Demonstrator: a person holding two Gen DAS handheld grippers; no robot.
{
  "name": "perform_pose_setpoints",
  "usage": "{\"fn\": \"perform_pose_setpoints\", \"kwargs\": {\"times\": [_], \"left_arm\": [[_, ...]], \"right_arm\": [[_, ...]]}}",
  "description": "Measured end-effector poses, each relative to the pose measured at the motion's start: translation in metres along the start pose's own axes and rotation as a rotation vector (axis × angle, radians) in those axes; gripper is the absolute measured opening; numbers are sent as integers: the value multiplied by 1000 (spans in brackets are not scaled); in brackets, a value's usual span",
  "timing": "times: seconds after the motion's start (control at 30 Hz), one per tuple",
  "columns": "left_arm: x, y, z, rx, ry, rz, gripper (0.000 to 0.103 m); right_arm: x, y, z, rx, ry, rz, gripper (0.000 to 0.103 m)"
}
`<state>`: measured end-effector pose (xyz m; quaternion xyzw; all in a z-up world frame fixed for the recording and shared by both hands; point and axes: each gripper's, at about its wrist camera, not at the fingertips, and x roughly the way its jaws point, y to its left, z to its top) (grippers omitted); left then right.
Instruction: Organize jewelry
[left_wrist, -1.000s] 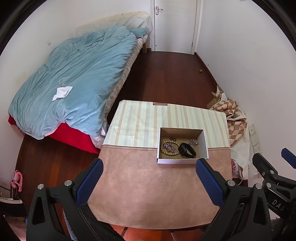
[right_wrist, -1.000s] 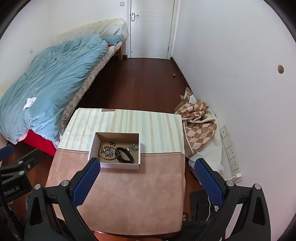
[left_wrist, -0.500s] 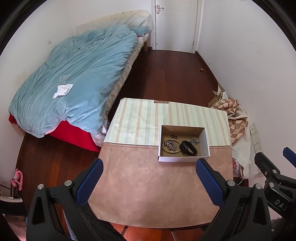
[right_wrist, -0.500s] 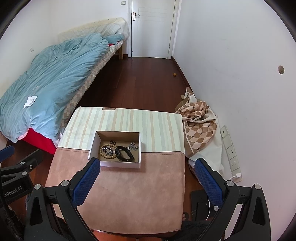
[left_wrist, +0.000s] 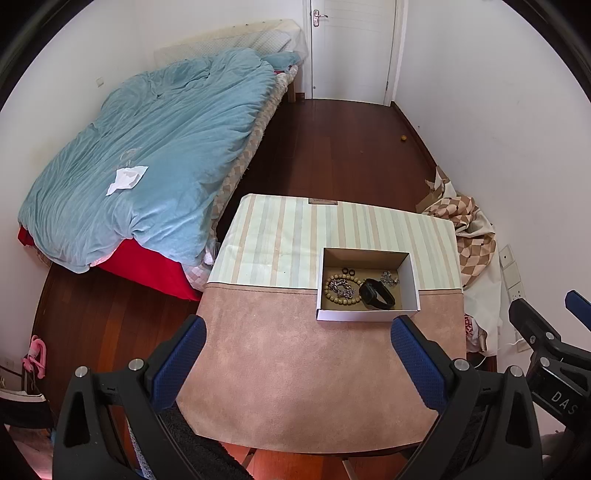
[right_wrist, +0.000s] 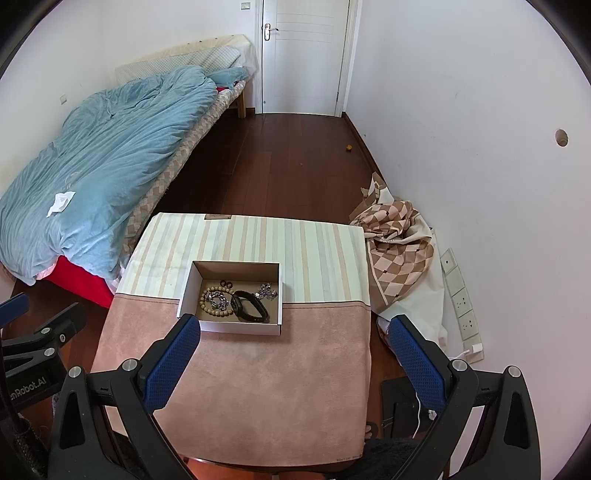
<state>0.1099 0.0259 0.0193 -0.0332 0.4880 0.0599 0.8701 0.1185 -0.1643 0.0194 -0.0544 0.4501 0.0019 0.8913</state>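
While both tools hang above the near, pink-brown half of the table (left_wrist: 295, 387), we note that the left gripper (left_wrist: 297, 360) has its blue-padded fingers spread wide with nothing between them, and the right gripper (right_wrist: 295, 360) is likewise spread wide and empty. Neither touches the cardboard box (right_wrist: 194, 280), which we take as our landmark. That box sits open-topped on the table, straddling the seam where the striped cloth (right_wrist: 314, 254) meets the pink-brown cloth.

Inside the box we find all the jewelry. A ring of pale wooden beads (left_wrist: 334, 299) lies toward the box's left wall, and a silver chain bracelet (left_wrist: 341, 287) is heaped within that ring. Just right of the beads, toward the box's near wall, rests a black band (left_wrist: 375, 295), touching or very nearly touching them; we cannot tell which. Two small dark rings (left_wrist: 348, 271) sit side by side near the box's far wall, behind the beads. A small silver cluster (left_wrist: 389, 277) lies toward the box's right wall, behind the band; its exact form is too small to make out.

Left of the box and well apart from it stands a bed with a blue quilt (left_wrist: 155, 155), a white scrap of paper (left_wrist: 127, 179) lying on it. Right of the box, off the table, a checked cloth (right_wrist: 400, 236) is bunched on the floor against the wall. Beyond the box, at the far end of the room, is a closed white door (right_wrist: 304, 55)
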Motion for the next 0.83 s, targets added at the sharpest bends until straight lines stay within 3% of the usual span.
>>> {"fn": "perform_pose_setpoints", "kwargs": {"times": [0.83], "left_arm": [[-7, -2, -1, 2, -13, -15, 102]], "right_arm": [[0, 0, 0, 1, -1, 1, 103]]}}
